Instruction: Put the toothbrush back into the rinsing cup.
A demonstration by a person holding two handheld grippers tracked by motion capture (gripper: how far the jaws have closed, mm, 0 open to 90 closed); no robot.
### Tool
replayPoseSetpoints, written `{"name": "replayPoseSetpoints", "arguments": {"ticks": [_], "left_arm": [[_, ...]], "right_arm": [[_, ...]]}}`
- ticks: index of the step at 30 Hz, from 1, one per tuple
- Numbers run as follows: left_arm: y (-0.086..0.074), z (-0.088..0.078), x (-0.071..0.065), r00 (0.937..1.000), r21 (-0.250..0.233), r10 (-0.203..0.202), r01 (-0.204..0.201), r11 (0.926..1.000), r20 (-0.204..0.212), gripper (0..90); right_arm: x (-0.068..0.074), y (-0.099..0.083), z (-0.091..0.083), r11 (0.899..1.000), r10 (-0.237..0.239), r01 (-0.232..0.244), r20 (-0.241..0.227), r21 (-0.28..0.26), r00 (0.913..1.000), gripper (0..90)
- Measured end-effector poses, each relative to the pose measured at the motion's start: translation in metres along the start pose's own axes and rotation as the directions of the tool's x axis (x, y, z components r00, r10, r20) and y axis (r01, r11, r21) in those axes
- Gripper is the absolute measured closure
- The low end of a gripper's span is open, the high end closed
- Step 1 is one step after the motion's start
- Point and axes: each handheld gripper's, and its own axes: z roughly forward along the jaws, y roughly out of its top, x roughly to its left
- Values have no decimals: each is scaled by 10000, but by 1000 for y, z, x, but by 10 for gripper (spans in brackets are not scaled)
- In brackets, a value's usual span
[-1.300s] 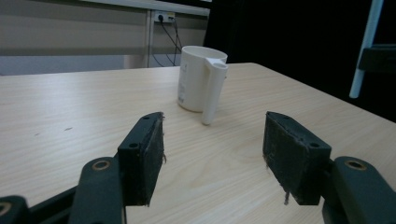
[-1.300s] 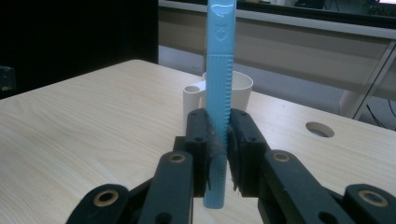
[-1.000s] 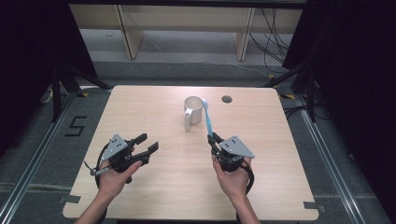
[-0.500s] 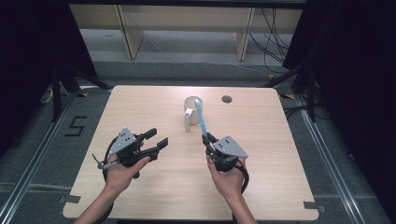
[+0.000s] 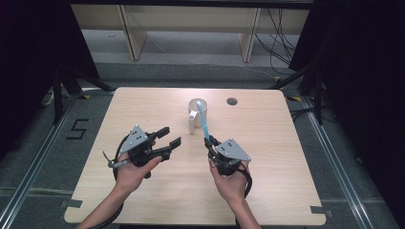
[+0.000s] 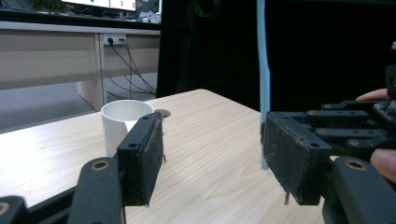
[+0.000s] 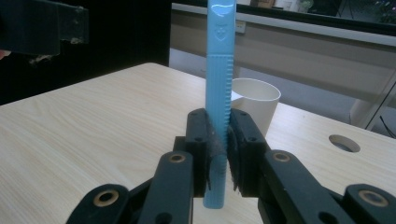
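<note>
The right hand-held gripper (image 5: 209,141) was clamped on a light blue toothbrush handle (image 7: 218,107), its two black jaws pressed against either side of the ribbed stem. The handle stood nearly upright above the jaws, its lower end poking out just below them. Beyond this hand-held gripper and close ahead of it stood a white cup (image 5: 197,113) on the wooden counter (image 5: 286,157), with the blue handle's upper end leaning toward the cup's rim in the high view. A round hole (image 5: 232,101) in the counter lay farther off, to the right of the cup. The left hand-held gripper (image 5: 169,137) hovered over the counter with its jaws spread wide and nothing between them, well apart from the right one. In its own view, the cup (image 6: 126,126) sat behind the left jaw.
</note>
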Motion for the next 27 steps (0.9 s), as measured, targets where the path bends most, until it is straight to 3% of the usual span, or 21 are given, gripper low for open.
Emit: {"name": "replayPoseSetpoints", "arguments": {"ticks": [1, 2, 3, 5, 8, 9, 11, 12, 16, 17, 19, 27], "left_arm": [[1, 1, -1, 10000, 9, 18, -18, 10000, 30, 381], [2, 3, -3, 10000, 13, 36, -36, 10000, 66, 381], [3, 5, -4, 9999, 12, 31, -31, 10000, 108, 381], [4, 9, -8, 9998, 32, 71, -71, 10000, 168, 382], [6, 11, -10, 9998, 12, 58, -58, 10000, 211, 382], [7, 12, -11, 9997, 23, 99, -99, 9999, 242, 382], [8, 15, -13, 9996, -59, 46, -45, 10000, 289, 384], [8, 15, -13, 9996, -59, 46, -45, 10000, 289, 384], [10, 19, -13, 9995, -25, -26, 27, 10000, 302, 386], [10, 20, -13, 9995, -43, -48, 50, 10000, 318, 386], [10, 22, -14, 9995, -9, -62, 62, 10000, 307, 387], [10, 31, -15, 9985, 124, -305, 299, 9995, 458, 426]], "right_arm": [[0, 0, 0, 10000, 0, 0, 0, 0, 10000, 795], [-1, 0, 0, 9996, -290, 291, 222, -63, 9993, 794], [2, 0, 0, 10000, 54, -54, 78, 11, 10000, 794], [1, 1, 1, 9996, -258, 259, 231, -74, 9994, 794], [3, 1, 0, 9999, -112, 111, 150, 67, 9998, 794], [3, 2, 2, 9994, -337, 339, 218, -81, 9992, 794], [6, 2, 3, 9999, -142, 142, 92, -39, 9999, 794], [5, 2, 3, 9993, -356, 358, 221, -97, 9991, 794], [8, 2, 3, 9998, -201, 202, 182, -40, 9996, 794], [6, 2, 4, 9982, -589, 592, 159, -137, 9981, 794], [8, 1, 6, 9990, -406, 405, -27, -175, 9992, 794], [11, 2, 5, 9992, -385, 386, 80, -111, 9992, 794]]}}
